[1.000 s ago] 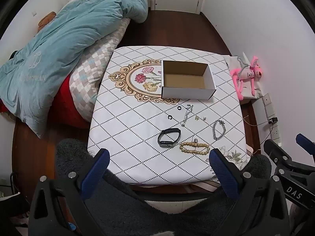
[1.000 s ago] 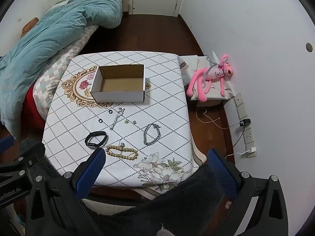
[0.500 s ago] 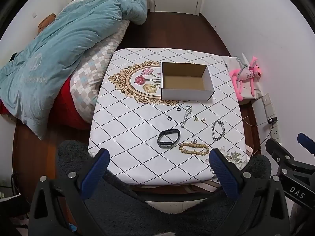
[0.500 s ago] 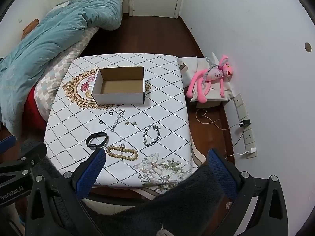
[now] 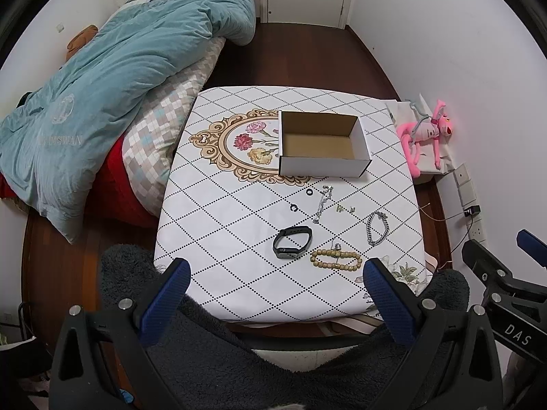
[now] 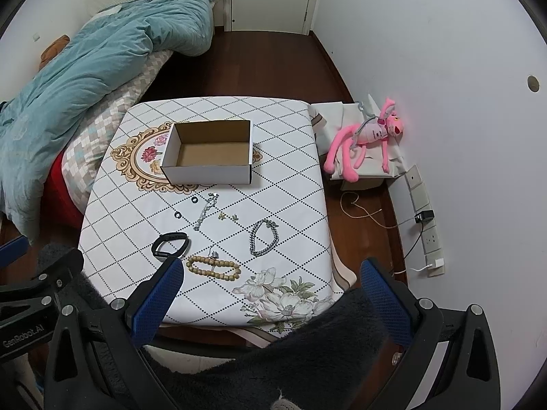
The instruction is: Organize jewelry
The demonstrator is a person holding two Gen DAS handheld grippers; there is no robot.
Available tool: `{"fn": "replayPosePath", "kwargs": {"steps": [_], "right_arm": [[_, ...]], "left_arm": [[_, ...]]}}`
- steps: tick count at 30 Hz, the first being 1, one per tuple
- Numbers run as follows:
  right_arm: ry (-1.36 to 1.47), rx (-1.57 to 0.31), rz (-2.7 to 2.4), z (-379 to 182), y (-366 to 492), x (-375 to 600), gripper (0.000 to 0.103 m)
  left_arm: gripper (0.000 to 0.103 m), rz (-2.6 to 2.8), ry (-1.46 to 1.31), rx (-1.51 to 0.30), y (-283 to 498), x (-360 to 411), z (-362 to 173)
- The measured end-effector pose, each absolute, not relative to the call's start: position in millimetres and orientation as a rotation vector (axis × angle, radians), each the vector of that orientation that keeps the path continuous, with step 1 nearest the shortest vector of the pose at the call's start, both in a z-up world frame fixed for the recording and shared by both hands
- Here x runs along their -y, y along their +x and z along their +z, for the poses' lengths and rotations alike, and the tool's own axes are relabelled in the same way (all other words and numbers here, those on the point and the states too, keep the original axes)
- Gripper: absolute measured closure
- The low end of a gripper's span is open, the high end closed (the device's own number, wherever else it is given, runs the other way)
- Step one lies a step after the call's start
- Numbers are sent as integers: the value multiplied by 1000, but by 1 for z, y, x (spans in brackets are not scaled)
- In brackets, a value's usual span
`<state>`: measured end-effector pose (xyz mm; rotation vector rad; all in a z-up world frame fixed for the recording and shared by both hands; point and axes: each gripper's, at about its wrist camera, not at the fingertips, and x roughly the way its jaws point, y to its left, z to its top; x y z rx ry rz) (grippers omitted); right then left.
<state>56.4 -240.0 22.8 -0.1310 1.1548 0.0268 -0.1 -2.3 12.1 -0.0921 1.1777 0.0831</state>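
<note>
Both tongs [image 5: 273, 275] [image 6: 270, 275] spread wide, jewelry [image 5: 335, 260] beyond, untouched

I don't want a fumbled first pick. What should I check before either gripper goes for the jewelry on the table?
1. White cardboard box open and empty: ok.
2. Left gripper jaws apart, holding nothing: ok.
3. Right gripper jaws apart, holding nothing: ok.
4. Black wristband lies apart from the tan beaded bracelet: ok.
5. Silver chain bracelet lies flat on the tablecloth, clear of other pieces: ok.
6. Whether the small silver piece at the beaded bracelet's edge is tangled with it: cannot tell.
</note>
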Motion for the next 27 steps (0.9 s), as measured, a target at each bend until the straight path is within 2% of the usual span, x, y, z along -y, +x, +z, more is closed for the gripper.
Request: {"fn": "replayPosePath", "kwargs": {"steps": [27], "right_arm": [[-128, -1142, 27, 36, 58, 241, 0]], "left_arm": [[0, 78, -94, -1165, 3, 9, 21]]}}
